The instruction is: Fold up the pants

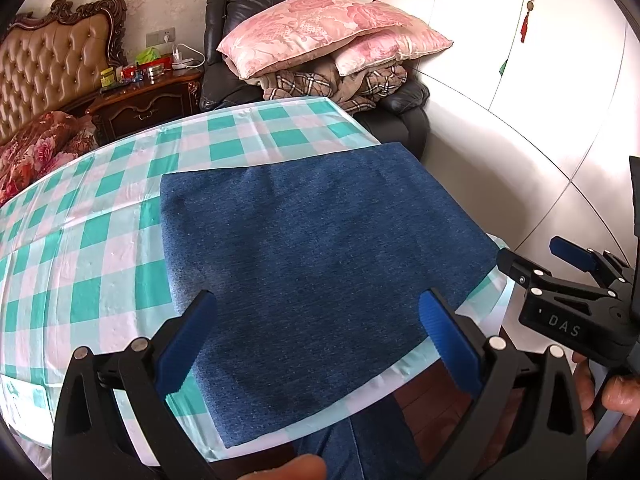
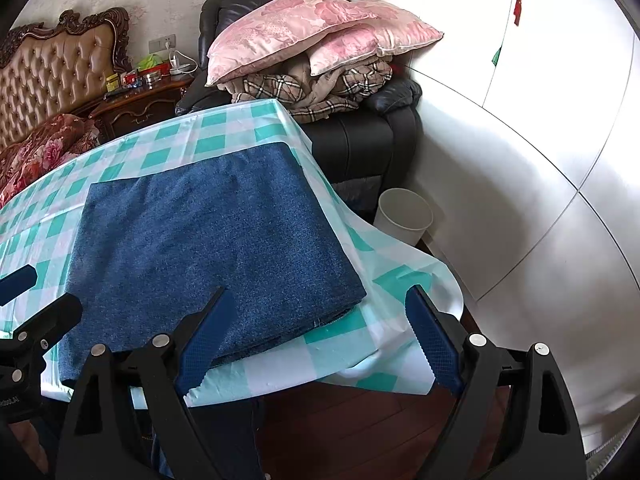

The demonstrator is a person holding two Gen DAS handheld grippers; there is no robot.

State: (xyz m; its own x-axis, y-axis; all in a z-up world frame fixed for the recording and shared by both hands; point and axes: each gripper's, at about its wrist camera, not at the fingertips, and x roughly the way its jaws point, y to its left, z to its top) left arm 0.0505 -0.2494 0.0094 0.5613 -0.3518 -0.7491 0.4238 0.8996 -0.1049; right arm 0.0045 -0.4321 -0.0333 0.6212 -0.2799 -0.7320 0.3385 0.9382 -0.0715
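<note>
The dark blue denim pants [image 1: 320, 264] lie as a flat, squared-off rectangle on the table covered with a teal-and-white checked plastic cloth [image 1: 100, 248], set toward the table's right side with their near edge close to the near rim, so that both hands can reach them without leaning. At the near right corner in the right wrist view several layers show stacked one on another [image 2: 320, 320], which suggests the folding is largely or wholly done; the top surface looks smooth, with no loose leg hanging out. The left gripper [image 1: 316, 344] hovers over the near part of the pants with its blue-padded jaws spread wide and nothing between them, released rather than grasping. The right gripper [image 2: 316, 340] hangs over the near right corner of the bundle and the cloth beside it, likewise spread wide and empty; it also shows at the right edge of the left wrist view [image 1: 576, 280], well off the fabric. Both point downward at a slant toward the near edge, a stance that fits either inspecting the result or readying a last fold. Far beyond the table stand a black leather armchair [image 2: 360, 140] piled with pink floral pillows [image 2: 312, 28], and a white waste bin [image 2: 404, 216] sits on the floor to the right.
</note>
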